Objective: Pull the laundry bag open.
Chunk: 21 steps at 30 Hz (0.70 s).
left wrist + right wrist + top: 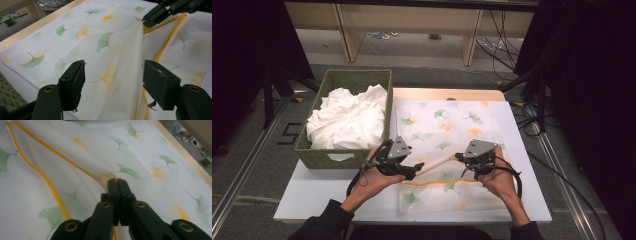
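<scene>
A white cloth (447,125) printed with green and yellow ginkgo leaves and a yellow hem lies spread on the white table (312,200). My right gripper (460,159) is shut on a raised fold of the cloth (140,152) by the yellow hem, and its jaws (117,181) meet with fabric pinched at their tips. My left gripper (413,172) hovers just left of that fold with its jaws wide apart. In the left gripper view, the cloth (107,42) lies beyond the open left gripper (113,82), untouched, and the right gripper (146,22) pinches the ridge farther off.
A green woven basket (357,80) heaped with white laundry (347,117) stands at the table's left, close to my left hand. A wooden edge (447,93) borders the cloth's far side. Cables trail from both grippers, and dark stands flank the table.
</scene>
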### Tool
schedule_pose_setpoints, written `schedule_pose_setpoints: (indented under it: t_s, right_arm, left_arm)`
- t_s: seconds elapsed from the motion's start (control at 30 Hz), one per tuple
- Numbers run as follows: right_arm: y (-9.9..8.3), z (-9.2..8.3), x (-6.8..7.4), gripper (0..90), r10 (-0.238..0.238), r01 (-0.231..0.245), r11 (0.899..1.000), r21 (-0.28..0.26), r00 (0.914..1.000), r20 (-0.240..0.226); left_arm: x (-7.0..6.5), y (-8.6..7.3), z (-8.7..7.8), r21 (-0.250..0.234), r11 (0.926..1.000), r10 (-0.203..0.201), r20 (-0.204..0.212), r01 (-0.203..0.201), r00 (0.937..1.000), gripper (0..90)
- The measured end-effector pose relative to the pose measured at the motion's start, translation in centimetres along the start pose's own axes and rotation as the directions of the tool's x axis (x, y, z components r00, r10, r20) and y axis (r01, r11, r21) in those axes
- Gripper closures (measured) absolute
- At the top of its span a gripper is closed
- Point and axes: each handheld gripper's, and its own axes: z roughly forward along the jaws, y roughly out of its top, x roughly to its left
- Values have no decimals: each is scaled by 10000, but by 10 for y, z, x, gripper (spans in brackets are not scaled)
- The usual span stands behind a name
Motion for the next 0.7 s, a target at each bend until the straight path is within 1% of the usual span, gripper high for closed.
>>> schedule_pose_setpoints:
  t_s: [0.03,0.07,0.1,0.13,0.17,0.2,0.27,0.3,0.33,0.37,0.4,0.43,0.47,0.5,0.53,0.57,0.6,0.63,0.67,0.7]
  right_arm:
    - [2,-1,-2,900,-38,38,9999,-108,10000,26]
    - [2,-2,-2,900,73,-73,9999,-76,10000,56]
    - [4,-2,-3,900,-37,38,9999,-119,9999,96]
    - [5,-2,-4,900,-71,73,9998,-163,9999,134]
    - [5,-2,-4,900,-6,7,9999,-155,10000,99]
    - [6,-2,-5,900,8,-6,9998,-206,9999,127]
    - [6,-2,-6,900,10,-9,9998,-181,10000,98]
    - [6,-2,-6,900,130,-126,9997,-187,9997,195]
    - [5,-2,-6,900,77,-74,9998,-197,9998,170]
    - [5,-2,-7,900,9,-5,9997,-240,9999,172]
    - [5,-2,-7,900,34,-31,9997,-233,9999,124]
    - [6,-2,-7,900,47,-44,9997,-244,9999,120]
    - [6,-2,-7,900,36,-32,9997,-257,9999,129]
    - [5,-1,-7,900,48,-47,9998,-215,10000,83]
    - [5,-1,-6,900,153,-151,9997,-181,9998,149]
    - [5,-1,-6,900,149,-146,9998,-166,9998,165]
    - [5,-1,-6,900,141,-139,9998,-155,9998,131]
    - [5,-1,-6,900,133,-131,9998,-143,9998,130]
    - [5,0,-6,900,142,-140,9998,-135,9998,134]
    - [5,0,-7,900,50,-48,9999,-147,9999,111]
  left_arm:
    - [6,3,-8,-92,10000,3,-171,-5,9999,339]
    - [8,5,-12,-101,9999,-54,-248,51,9997,339]
    - [8,5,-12,-101,9999,-54,-248,51,9997,339]
    - [16,9,-19,-239,9996,-124,-358,115,9993,337]
    - [22,11,-23,-134,9999,-46,-440,40,9990,333]
    - [26,11,-27,-116,9999,-134,-578,128,9982,329]
    - [35,12,-33,-285,9989,-400,-852,377,9956,328]
    - [41,12,-37,-181,9997,-198,-906,182,9957,324]
    - [46,12,-40,-330,9986,-457,-1030,425,9936,322]
    - [54,11,-45,-165,9995,-271,-1137,254,9931,321]
    - [60,11,-47,-227,9985,-514,-1291,489,9903,318]
    - [67,10,-51,-174,9980,-619,-1510,600,9866,311]
    - [76,10,-55,-165,9979,-646,-1751,627,9824,308]
    - [83,10,-58,60,9988,-471,-1855,490,9815,308]
    - [90,9,-60,-137,9969,-791,-2059,779,9754,304]
    - [97,8,-61,-193,9954,-961,-2308,942,9682,302]
    - [105,7,-62,-13,9971,-738,-2483,759,9659,303]
    - [112,6,-64,389,9970,-554,-2507,673,9665,303]
    - [117,5,-64,330,9960,-714,-2696,833,9603,302]
    - [123,5,-64,293,9949,-840,-2859,964,9546,299]
